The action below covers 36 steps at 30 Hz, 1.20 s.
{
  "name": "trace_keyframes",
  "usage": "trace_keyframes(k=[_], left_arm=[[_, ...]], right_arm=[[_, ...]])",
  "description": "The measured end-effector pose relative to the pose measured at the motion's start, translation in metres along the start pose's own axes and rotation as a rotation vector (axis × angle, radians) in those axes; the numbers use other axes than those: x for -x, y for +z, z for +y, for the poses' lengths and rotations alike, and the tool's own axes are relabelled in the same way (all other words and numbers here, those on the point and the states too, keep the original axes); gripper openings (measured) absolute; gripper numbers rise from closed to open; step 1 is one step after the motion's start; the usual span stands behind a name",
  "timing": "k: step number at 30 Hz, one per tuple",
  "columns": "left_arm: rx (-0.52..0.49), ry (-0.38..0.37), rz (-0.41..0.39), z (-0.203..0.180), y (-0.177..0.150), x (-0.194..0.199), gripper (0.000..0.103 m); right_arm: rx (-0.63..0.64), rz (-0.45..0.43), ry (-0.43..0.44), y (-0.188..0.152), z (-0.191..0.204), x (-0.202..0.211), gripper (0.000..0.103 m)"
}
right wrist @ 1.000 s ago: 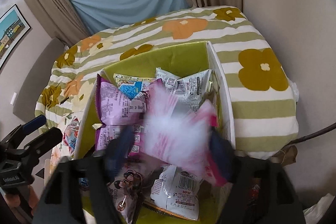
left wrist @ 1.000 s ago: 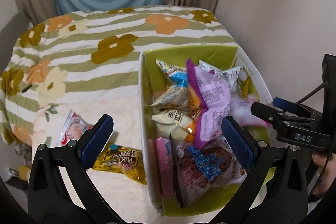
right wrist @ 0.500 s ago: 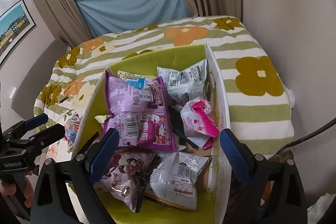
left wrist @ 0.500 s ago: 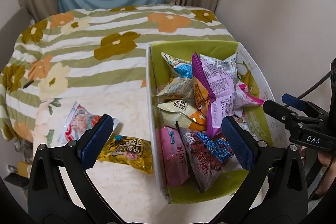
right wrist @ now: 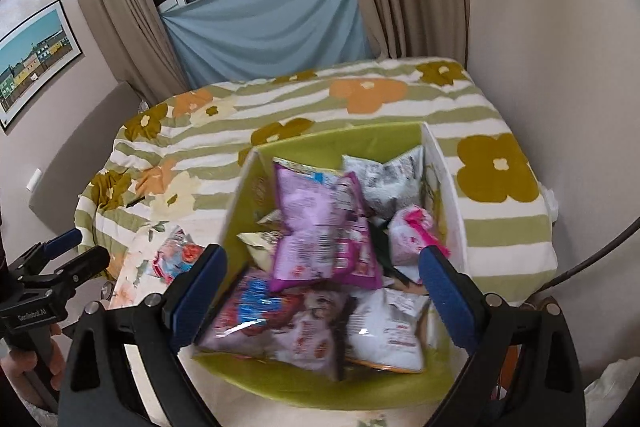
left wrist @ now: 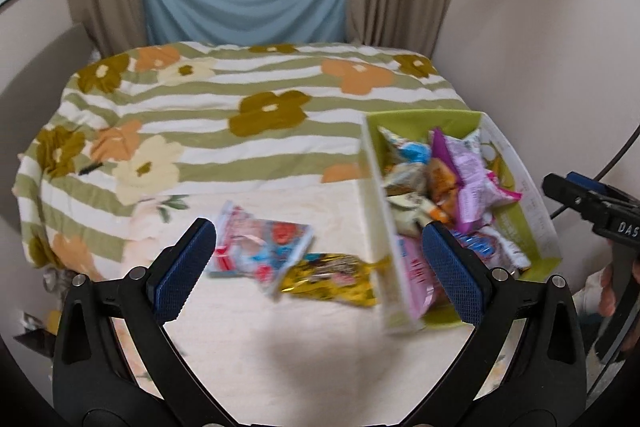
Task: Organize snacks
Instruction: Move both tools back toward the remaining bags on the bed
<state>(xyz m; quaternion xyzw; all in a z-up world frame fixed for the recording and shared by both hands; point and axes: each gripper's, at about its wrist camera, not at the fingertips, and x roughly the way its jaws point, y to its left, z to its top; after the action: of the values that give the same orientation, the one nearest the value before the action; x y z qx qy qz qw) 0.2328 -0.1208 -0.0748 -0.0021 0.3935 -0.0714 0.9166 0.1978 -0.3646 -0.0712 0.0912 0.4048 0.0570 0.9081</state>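
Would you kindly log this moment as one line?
left tool: open, empty | right tool: open, empty | box: holds snacks | red-blue packet, gold packet: outside box

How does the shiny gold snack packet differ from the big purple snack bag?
The gold snack packet lies flat on the cream cloth outside the green box; the purple snack bag sits inside that box, propped on other snacks. The gold packet looks smaller and slimmer, the purple bag larger and puffier. Both are sealed snack wrappers, and neither gripper touches either.
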Motion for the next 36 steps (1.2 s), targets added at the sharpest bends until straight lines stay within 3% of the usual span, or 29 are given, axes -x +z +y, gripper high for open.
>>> trace_keyframes(k=[11, 18, 26, 36], left_arm=[[0.01, -0.017, 0.013, 0.117, -0.006, 0.023, 0.102], [-0.019, -0.097, 0.073, 0.17, -0.003, 0.001, 0.102], [-0.096, -0.2, 0.177, 0.182, -0.002, -0.055, 0.102], [-0.067, -0.313, 0.333, 0.147, -0.01, -0.156, 0.102]], right_arm=[[0.046, -0.046, 0.005, -0.017, 0.123, 0.004, 0.096], [0.007, -0.005, -0.01, -0.039, 0.187, -0.029, 0.096], [-0.14, 0.05, -0.09, -0.076, 0.219, -0.066, 0.095], [-0.413, 0.069, -0.173, -0.119, 0.203, -0.109, 0.095]])
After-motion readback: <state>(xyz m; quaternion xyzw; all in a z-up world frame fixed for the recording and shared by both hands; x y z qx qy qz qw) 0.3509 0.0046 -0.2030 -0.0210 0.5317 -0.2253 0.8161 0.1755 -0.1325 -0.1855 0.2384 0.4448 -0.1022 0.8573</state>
